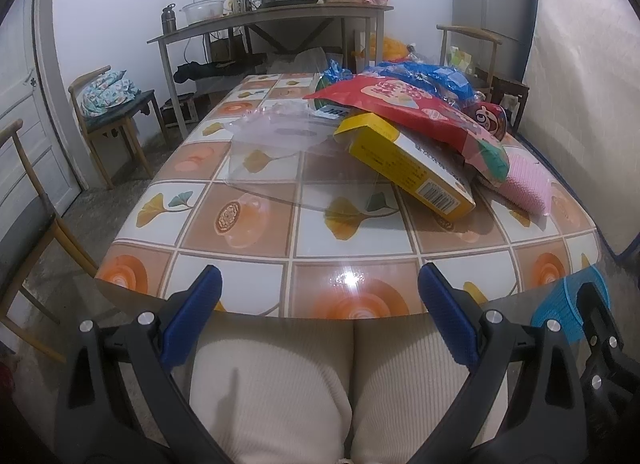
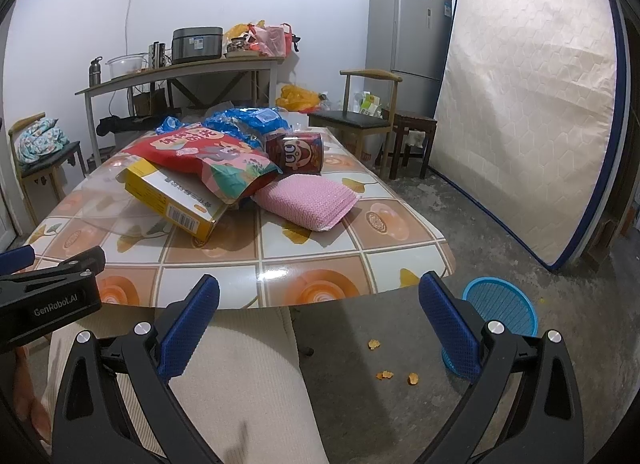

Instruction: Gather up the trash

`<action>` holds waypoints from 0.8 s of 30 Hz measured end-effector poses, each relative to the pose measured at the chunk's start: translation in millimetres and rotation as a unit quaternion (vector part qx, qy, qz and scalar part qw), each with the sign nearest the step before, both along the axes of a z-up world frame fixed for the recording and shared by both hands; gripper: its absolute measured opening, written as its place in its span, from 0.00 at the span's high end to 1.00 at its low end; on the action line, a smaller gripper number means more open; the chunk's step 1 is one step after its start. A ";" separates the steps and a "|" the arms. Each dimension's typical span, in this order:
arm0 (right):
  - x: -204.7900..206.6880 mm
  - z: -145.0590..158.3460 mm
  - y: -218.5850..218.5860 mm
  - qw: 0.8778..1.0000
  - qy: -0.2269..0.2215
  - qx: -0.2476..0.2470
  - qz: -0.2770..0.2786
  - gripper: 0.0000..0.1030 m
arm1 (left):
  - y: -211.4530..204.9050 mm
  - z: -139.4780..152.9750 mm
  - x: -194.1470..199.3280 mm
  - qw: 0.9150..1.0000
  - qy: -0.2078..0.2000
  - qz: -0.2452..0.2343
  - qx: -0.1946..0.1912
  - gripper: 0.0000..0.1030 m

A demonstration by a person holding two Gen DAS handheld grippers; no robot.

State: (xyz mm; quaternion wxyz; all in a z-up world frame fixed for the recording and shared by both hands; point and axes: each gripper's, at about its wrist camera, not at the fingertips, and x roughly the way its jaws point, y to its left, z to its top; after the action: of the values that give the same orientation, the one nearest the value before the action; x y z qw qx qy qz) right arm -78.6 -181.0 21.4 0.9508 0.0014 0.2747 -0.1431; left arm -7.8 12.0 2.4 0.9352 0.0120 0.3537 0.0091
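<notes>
Trash piled on the tiled table, both grippers held low at its near edge with jaws wide apart and empty.

The left gripper and right gripper hang over the person's lap, short of the table. On the table a yellow box lies tilted under a red snack bag, with a blue bag behind, a red can on its side and a pink sponge just beside the box. A clear plastic sheet lies to the left of the pile. A blue basket stands on the floor right of the table, orange crumbs near it. Chairs, a fridge and a mattress crowd the room beyond.
</notes>
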 end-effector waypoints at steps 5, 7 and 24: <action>1.3 -1.3 -0.1 1.000 0.003 0.002 0.000 0.06 | -4.5 0.8 4.9 1.000 0.004 0.001 0.002 0.08; 2.7 -2.5 -0.8 1.000 0.005 0.003 0.000 0.06 | -4.4 0.3 6.3 1.000 0.006 0.001 0.003 0.08; 31.5 -15.4 -18.2 1.000 0.027 0.006 -0.012 0.06 | 1.3 -18.9 30.9 0.997 0.045 -0.038 -0.041 0.08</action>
State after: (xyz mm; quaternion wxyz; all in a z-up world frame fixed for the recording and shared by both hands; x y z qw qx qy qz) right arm -47.1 -199.2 6.0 0.9413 0.0068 0.3012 -0.1525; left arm 23.1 13.3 -16.5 0.9176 -0.0125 0.3951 -0.0420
